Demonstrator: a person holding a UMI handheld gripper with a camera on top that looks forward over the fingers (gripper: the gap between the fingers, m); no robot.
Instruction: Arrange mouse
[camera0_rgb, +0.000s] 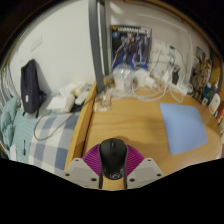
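the gripper (112, 170) is clamping both pads on the mouse (112, 156), carrying it short of the blue mousepad (184, 127); placement is remaining.

This looks like a small bedroom or student room in a home. Ahead of the fingers lies a wooden bench (140, 125) pushed against a white wall, with a blue sheet (184, 128) lying flat on it to the right. Beyond the fingers, on the wall, hangs a poster (131, 42) showing a drawn figure. Below the poster stand clear bottles and white cables, and further right a row of small containers (208, 88) lines the far side of the bench. To the left of the fingers is a bed with a checked cover (50, 140), and a dark bag (31, 85) stands beyond it.
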